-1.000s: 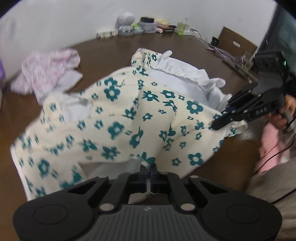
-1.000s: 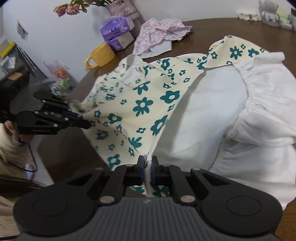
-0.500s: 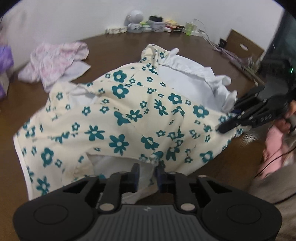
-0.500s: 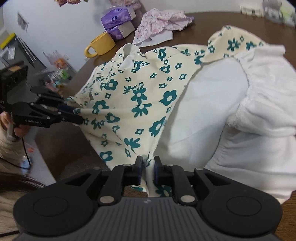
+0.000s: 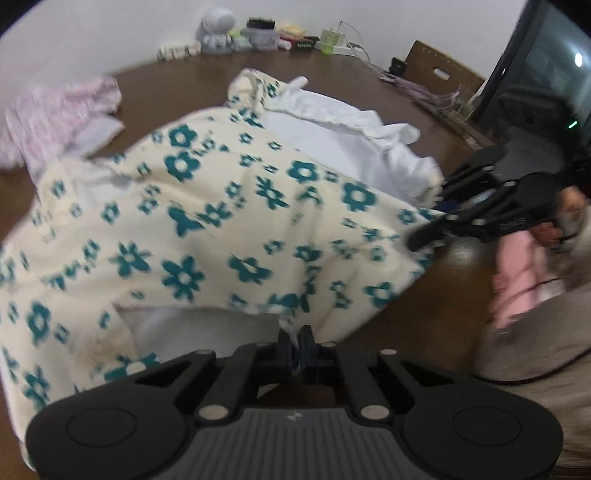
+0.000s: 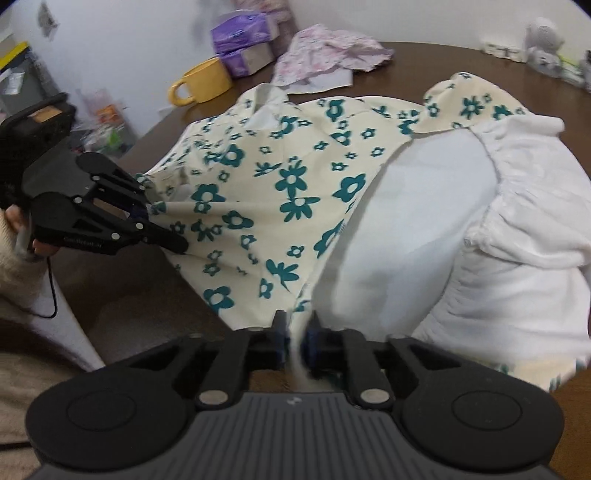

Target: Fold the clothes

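I have the left gripper (image 5: 298, 343) pinched nearly flat on the near hem of the flowered garment (image 5: 207, 221), a cream cloth printed with teal blossoms; its jaws have just closed again and the fabric edge sits between them. My right gripper (image 6: 295, 334) has also just been narrowing, and a fold of the same garment's edge runs down through the small gap between its fingers, clamped there.

The garment lies spread over the brown table (image 5: 177, 77), bunched rather than flat, with its white lining (image 6: 424, 221) turned outward on the right side and gathered in ruffles toward the far right. In the left wrist view the right gripper shows at the right edge, biting the cloth's corner; in the right wrist view the left gripper appears at the left, gripping the opposite corner, so the cloth stretches between the two.

Farther back on the table lies a crumpled pink garment (image 6: 332, 51). A yellow mug (image 6: 201, 83) stands at the far left beside purple tissue packs (image 6: 243, 40). A small white figure (image 5: 218, 31) sits against the far wall.
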